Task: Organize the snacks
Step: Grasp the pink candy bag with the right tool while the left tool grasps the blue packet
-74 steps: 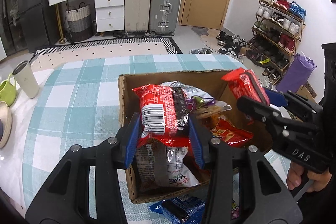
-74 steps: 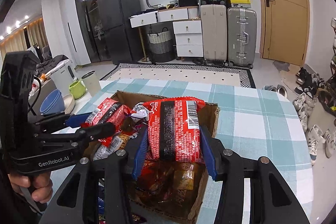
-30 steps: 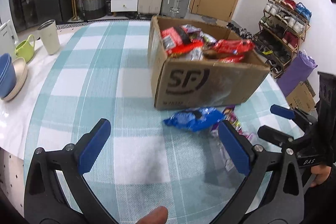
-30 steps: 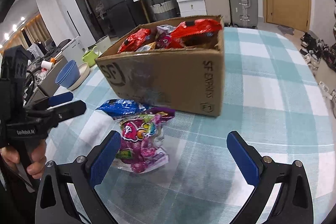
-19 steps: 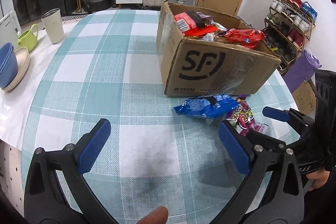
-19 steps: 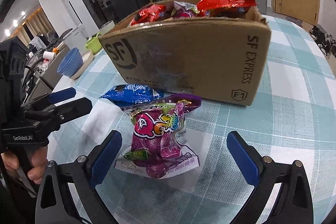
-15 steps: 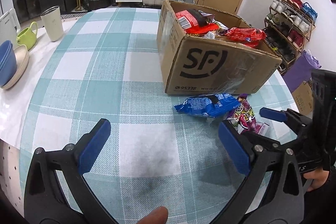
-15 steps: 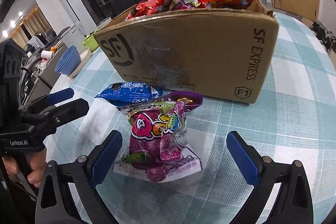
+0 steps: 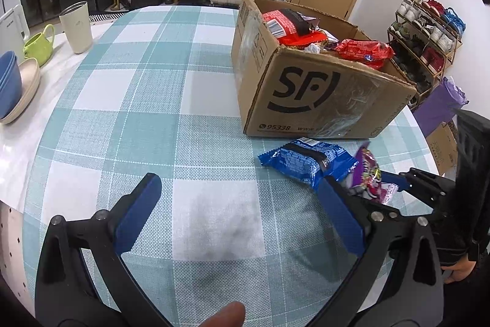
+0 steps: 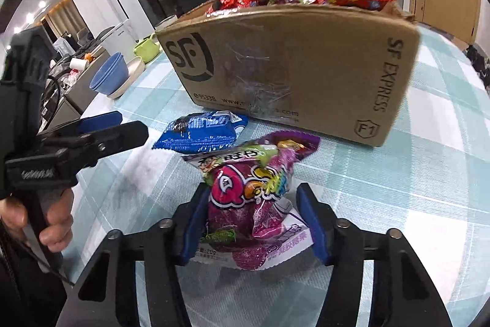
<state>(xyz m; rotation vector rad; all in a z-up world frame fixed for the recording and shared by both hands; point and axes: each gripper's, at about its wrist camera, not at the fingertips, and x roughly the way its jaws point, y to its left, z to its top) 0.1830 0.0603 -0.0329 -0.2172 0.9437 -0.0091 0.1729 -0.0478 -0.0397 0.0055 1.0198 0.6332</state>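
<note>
Purple candy bag lying on the checked tablecloth, squarely between the blue pads of the right gripper, jaws closing in on it; left pad at the wrapper's edge, right pad just beside it, contact not certain. Blue snack packet just beyond those fingertips, touching the candy bag's far end, in front of the cardboard box heaped with red packets. Left gripper spread wide, nothing between its jaws, blue packet just past the right-hand pad.
</note>
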